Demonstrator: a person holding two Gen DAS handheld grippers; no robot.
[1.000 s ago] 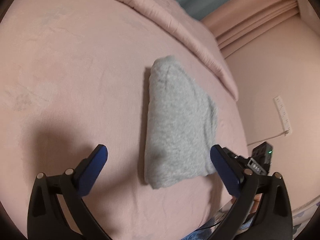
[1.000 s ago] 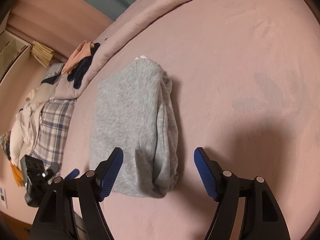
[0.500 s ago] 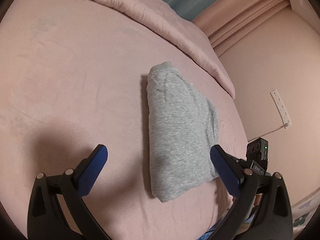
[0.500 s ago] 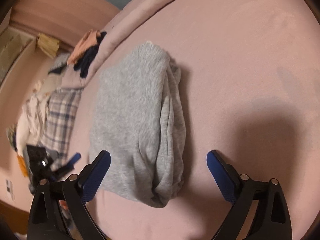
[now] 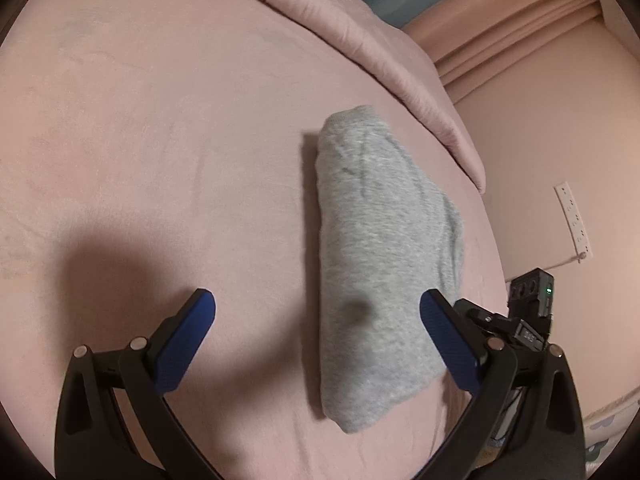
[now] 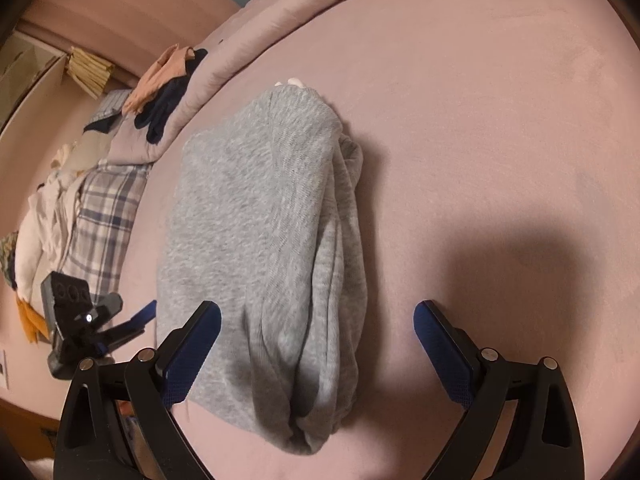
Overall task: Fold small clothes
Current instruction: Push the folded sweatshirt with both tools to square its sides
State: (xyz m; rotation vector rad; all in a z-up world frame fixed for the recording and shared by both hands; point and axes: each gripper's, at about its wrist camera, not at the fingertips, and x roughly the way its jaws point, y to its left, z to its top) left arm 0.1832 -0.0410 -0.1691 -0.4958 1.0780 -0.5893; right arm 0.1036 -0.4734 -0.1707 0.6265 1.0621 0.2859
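A: Where is the garment?

B: I see the grey garment [image 5: 384, 264] lying folded on the pink bed [image 5: 160, 140], near its right edge, its long side running away from me. A rolled duvet [image 5: 360, 40] lies along the far edge.

A: And the tools?

B: My left gripper [image 5: 318, 344] is spread wide and holds nothing; the garment's near end lies between its fingers, untouched. My right gripper [image 6: 316, 348] is also wide and empty above that same near end. A clothes pile [image 6: 96, 200] sits past the bed's left edge.
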